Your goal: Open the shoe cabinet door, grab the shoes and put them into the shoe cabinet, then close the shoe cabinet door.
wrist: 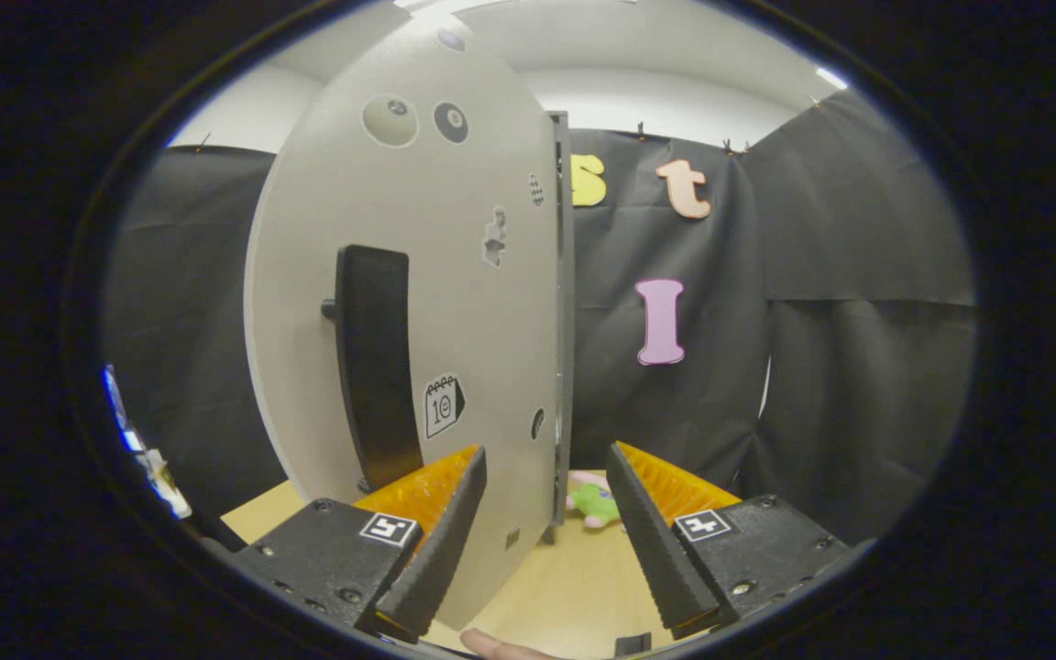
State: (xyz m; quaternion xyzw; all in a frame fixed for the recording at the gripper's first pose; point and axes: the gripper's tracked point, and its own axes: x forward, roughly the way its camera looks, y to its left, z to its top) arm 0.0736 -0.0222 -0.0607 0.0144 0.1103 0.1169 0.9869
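The gripper (546, 477) has its fingers spread wide with nothing pinched between them. The shoe cabinet door (455, 302) stands upright just ahead, its free edge rising at twelve o'clock between the fingers. Its dark handle (374, 367), long axis vertical, lies at eleven o'clock, beyond the left finger. A small green and pink toy (594, 502) sits on the wooden table (565, 587) just past the door's edge.

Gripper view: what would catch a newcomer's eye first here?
The pale shoe cabinet door, dotted with stickers, looms just ahead of the open gripper, its black handle beyond the left finger. Farther off, a small pink-and-green toy lies on the wooden table between the fingers.
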